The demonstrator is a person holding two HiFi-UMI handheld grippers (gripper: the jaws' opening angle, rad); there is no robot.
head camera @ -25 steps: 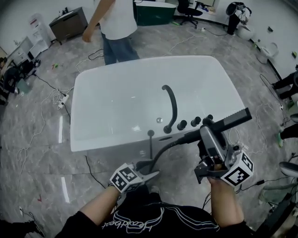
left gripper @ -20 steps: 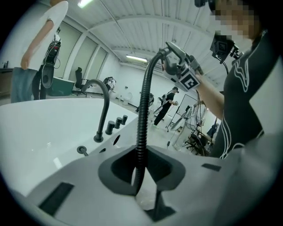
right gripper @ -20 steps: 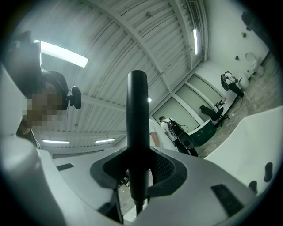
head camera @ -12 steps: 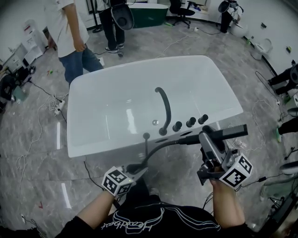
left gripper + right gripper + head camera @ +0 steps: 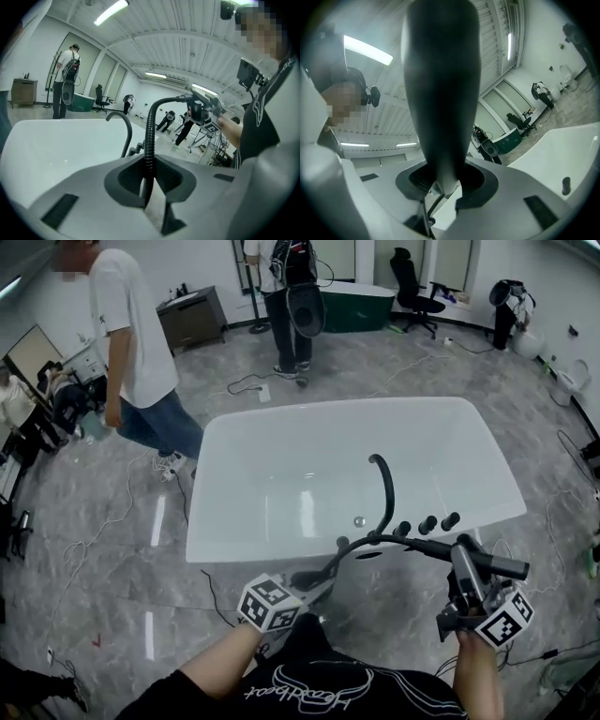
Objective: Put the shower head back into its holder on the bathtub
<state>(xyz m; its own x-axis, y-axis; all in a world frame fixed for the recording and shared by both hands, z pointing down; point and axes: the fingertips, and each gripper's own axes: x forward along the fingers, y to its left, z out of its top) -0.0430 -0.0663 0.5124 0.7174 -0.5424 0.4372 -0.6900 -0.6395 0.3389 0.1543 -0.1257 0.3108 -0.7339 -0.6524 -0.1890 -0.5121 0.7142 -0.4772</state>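
The dark shower head (image 5: 489, 564) is clamped in my right gripper (image 5: 461, 570), held level just off the white bathtub's (image 5: 281, 538) near right corner. In the right gripper view its dark handle (image 5: 440, 93) fills the gap between the jaws of that gripper (image 5: 445, 185). Its black ribbed hose (image 5: 361, 543) arcs from the handle down to my left gripper (image 5: 319, 581), which is shut on it below the tub's near rim. In the left gripper view the hose (image 5: 150, 136) rises straight out of the left gripper (image 5: 149, 183). An oval opening (image 5: 367, 555) sits on the near rim.
A black curved spout (image 5: 384, 488) and three black knobs (image 5: 427, 523) stand on the tub's near rim. A person in a white shirt (image 5: 131, 362) stands left of the tub, and another (image 5: 291, 296) stands behind it. Cables (image 5: 112, 521) lie on the grey floor.
My left gripper has shut on the hose and lifted it. The right gripper with the shower head has shifted a little lower. The person in white has walked from behind the tub to its left.
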